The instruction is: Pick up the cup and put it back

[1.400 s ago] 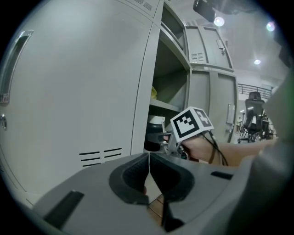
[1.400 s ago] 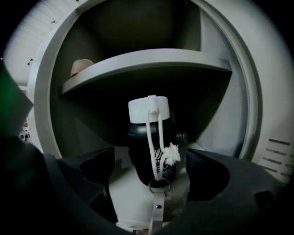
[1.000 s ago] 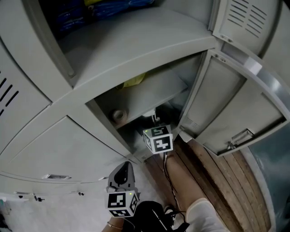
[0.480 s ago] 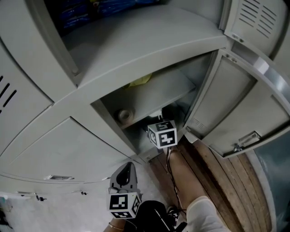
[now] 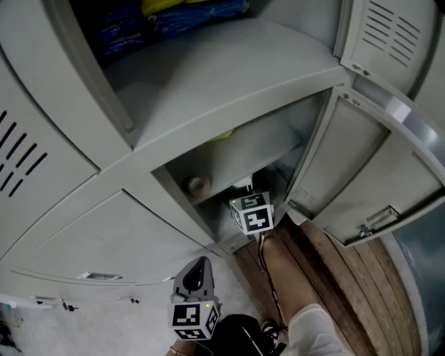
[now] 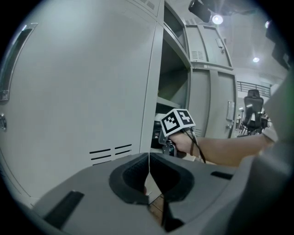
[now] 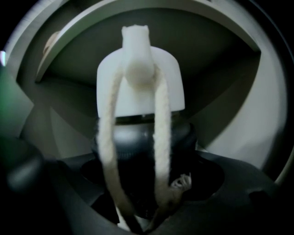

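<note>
Now the right gripper (image 5: 250, 207) is reaching deep into the open locker (image 5: 208, 83), its marker cube (image 5: 252, 215) sitting just outside the opening and the person's forearm (image 5: 279, 264) stretching back behind it. Its jaws are standing wide apart with the cup (image 7: 140, 78) between them, having just been closing in a little; a dark gap is showing beside the cup's dark body, so the pads are not pressing on it as far as I can see.

The cup is sitting upright under the shelf (image 5: 257, 149), in the lower part of the locker; its white lid (image 7: 158, 92) is facing the gripper's camera, and a pale rope loop (image 7: 161, 128) is hanging from the knob on top down toward the jaws. Whether the cup is resting on the locker's floor I cannot tell; it is too dim in there.

The left gripper (image 5: 197, 268) is hovering low and well apart from the locker, in front of a closed door (image 6: 82, 92) — its jaws are pressing together with nothing between them.

Further out, a roll of tape (image 5: 198, 185) is lying on the shelf's left end and something yellow (image 5: 224, 135) is sitting farther back; the locker's door (image 5: 361, 167) is swinging wide over the wooden floor (image 5: 341, 285), and blue packets (image 5: 195, 15) are lying in the compartment above.
</note>
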`<state>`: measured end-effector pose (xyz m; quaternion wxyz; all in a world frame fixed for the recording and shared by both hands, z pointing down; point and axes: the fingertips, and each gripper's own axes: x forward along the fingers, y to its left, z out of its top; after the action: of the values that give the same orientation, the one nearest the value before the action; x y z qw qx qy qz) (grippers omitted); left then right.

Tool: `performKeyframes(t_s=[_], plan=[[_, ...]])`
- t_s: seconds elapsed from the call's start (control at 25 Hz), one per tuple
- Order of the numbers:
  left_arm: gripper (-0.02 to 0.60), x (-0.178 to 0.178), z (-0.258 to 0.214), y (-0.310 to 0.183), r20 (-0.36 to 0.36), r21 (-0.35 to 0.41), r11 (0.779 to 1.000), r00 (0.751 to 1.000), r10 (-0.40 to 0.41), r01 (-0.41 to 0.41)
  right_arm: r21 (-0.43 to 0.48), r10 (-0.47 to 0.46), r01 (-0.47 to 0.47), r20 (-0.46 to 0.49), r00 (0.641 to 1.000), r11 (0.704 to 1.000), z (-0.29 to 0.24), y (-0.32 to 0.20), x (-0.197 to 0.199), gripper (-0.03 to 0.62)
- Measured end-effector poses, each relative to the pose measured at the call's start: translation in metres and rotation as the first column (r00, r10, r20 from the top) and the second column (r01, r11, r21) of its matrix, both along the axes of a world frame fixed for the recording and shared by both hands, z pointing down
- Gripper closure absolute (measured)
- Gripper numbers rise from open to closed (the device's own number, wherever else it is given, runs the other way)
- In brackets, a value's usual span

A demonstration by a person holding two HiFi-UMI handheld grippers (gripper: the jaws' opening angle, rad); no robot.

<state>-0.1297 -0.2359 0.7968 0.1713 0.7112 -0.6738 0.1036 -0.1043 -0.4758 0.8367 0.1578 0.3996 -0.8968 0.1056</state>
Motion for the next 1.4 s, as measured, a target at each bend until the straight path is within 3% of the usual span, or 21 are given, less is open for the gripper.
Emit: performKeyframes(t_s=[0.44, 0.92, 1.4], plan=[[0.572, 0.009, -0.019, 0.010, -0.020, -0.055, 0.998, 1.000, 0.020, -0.021, -0.030, 0.045, -0.046, -0.023, 0.999, 0.998, -0.018, 0.031, 0.029, 0.171], [0.572, 0.017, -0.070, 0.029, -0.013, -0.088, 0.996, 1.000, 0.027, -0.028, -0.068, 0.099, -0.102, -0.050, 0.994, 0.992, -0.054, 0.091, 0.079, 0.174], [0.572, 0.054, -0.171, 0.046, -0.032, -0.080, 0.997, 0.999, 0.020, -0.023, -0.032, 0.099, -0.099, -0.020, 0.995, 0.995, -0.193, 0.166, 0.128, 0.174]])
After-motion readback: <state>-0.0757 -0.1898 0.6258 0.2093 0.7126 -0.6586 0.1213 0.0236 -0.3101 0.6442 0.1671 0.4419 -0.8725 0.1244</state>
